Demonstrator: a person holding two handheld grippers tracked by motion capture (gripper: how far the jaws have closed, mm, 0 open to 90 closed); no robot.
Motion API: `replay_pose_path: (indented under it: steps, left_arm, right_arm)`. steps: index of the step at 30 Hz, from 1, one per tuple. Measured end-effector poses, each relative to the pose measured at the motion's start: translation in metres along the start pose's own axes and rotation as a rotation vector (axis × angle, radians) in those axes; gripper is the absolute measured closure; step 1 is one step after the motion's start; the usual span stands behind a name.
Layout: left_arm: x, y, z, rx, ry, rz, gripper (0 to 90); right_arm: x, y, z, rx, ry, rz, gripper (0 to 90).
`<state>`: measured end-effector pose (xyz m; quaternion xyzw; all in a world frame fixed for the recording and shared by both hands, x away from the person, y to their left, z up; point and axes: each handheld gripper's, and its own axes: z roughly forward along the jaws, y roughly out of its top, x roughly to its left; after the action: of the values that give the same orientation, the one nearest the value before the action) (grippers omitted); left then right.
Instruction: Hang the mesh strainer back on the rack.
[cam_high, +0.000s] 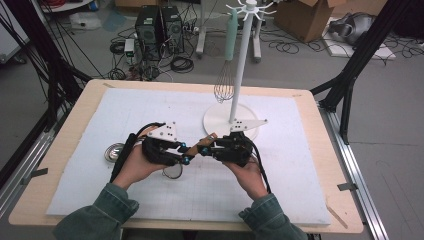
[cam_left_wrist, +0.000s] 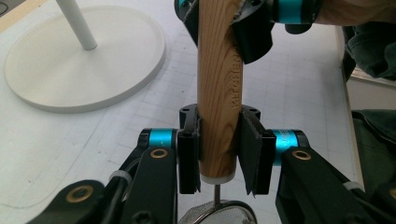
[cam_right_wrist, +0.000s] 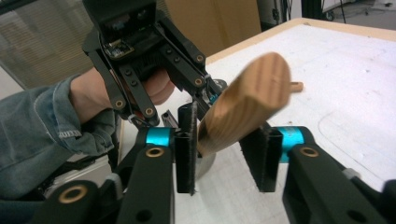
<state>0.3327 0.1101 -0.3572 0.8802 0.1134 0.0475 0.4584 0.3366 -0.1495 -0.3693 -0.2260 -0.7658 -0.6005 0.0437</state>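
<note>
From above, your left gripper (cam_high: 186, 154) and right gripper (cam_high: 207, 148) meet mid-table, near the white stand (cam_high: 231, 120). In the left gripper view, its jaws clamp the strainer's wooden handle (cam_left_wrist: 218, 116). In the right gripper view, the jaws flank the handle's far end loosely; you're mid-handover, so close firmly next.

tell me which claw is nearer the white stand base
Right. The right claw sits just in front of the stand base, at the wooden handle's far end; the left claw grips the handle farther back.
</note>
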Motion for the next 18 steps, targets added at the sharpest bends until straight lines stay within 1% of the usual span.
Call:
replay_pose_path:
  steps: [4,8,12,14,15,17,18]
  left_arm:
    - [0.0,0.0,-0.001,-0.008,-0.012,0.001,70.5]
    - [0.0,-0.001,-0.002,-0.032,-0.029,-0.009,70.2]
    - [0.001,-0.003,-0.004,-0.048,-0.062,-0.021,69.2]
    - [0.001,-0.004,-0.005,-0.058,-0.079,-0.029,68.1]
    - [0.002,-0.005,-0.006,-0.057,-0.081,-0.027,67.9]
    - [0.002,-0.007,-0.005,-0.071,-0.091,-0.045,67.8]
    - [0.003,-0.008,-0.005,-0.072,-0.095,-0.045,67.8]
  right_arm:
    - [0.0,0.004,0.0,-0.005,0.035,0.015,71.8]
    - [0.004,0.012,0.001,0.023,0.034,-0.017,72.3]
    - [0.008,0.019,0.002,0.048,0.033,-0.055,72.4]
    - [0.009,0.022,0.001,0.055,0.031,-0.068,72.4]
    - [0.009,0.023,0.002,0.058,0.035,-0.075,72.5]
    - [0.009,0.023,0.002,0.062,0.036,-0.08,72.5]
    - [0.009,0.023,0.002,0.066,0.038,-0.084,72.5]
